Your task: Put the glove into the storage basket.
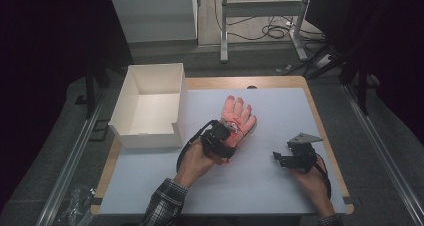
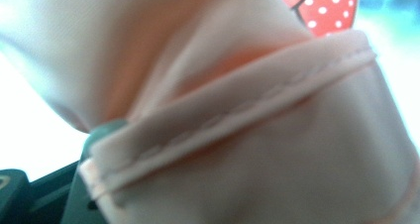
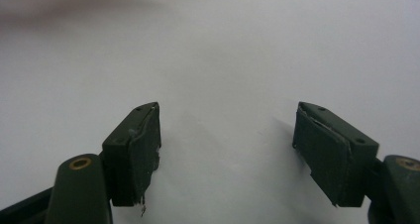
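Glove (image 1: 239, 114) is pinched at its cuff by the left gripper (image 1: 223, 134), not yet carried to the box (image 1: 150, 103). Right gripper (image 1: 284, 158) is held open and empty over the table (image 1: 280, 111).

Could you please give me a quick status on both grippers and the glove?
Left gripper shut on the pink glove at its cuff. Right gripper open, nothing between its jaws, over the white mat. White box off to the left, nothing blocking.
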The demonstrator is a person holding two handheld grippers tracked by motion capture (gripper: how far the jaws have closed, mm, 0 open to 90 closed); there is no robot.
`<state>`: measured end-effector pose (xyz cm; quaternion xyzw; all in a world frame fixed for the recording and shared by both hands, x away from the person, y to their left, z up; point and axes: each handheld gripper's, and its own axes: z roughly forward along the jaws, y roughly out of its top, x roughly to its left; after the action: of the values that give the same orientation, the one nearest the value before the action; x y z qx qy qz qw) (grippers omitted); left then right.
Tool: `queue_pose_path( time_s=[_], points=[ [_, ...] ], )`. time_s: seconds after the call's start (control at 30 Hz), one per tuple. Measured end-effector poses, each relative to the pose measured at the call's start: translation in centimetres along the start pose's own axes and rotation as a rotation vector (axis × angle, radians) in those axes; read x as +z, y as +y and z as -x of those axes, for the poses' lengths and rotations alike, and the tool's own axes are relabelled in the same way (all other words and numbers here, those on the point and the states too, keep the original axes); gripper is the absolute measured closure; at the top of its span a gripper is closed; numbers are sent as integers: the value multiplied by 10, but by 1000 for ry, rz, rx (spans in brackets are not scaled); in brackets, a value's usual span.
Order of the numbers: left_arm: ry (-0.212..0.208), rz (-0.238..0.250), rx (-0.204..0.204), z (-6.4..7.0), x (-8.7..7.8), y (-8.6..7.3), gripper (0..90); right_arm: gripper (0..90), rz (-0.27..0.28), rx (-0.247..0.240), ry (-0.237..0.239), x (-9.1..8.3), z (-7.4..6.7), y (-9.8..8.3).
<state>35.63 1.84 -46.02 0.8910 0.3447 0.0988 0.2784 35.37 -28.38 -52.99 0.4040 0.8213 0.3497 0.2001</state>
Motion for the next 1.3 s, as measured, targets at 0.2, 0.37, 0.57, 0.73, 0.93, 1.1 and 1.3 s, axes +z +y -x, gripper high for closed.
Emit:
queue_pose_path(
  time_s=[0.2, 0.37, 0.57, 0.73, 0.93, 1.1, 1.3],
  points=[
    [7, 2, -10, -8, -7, 8, 399, 270, 0, 0, 0, 0, 0, 0],
    [15, 1, -13, -14, -12, 16, 397, 269, 0, 0, -1, 0, 0, 0],
    [33, -6, -13, -19, -18, 25, 394, 256, -2, 2, 4, 0, 0, 0],
    [40, -2, -22, -24, -27, 33, 393, 231, -5, 0, 4, 0, -1, 0],
    [49, 3, -35, -32, -39, 39, 391, 152, -16, 10, -20, 2, 0, 0],
    [52, -7, -40, -41, -49, 43, 390, 125, -21, 13, -23, 2, 0, 1],
    [69, -7, -63, -52, -62, 46, 390, 106, -23, 17, -25, 2, 0, 1]
  ],
)
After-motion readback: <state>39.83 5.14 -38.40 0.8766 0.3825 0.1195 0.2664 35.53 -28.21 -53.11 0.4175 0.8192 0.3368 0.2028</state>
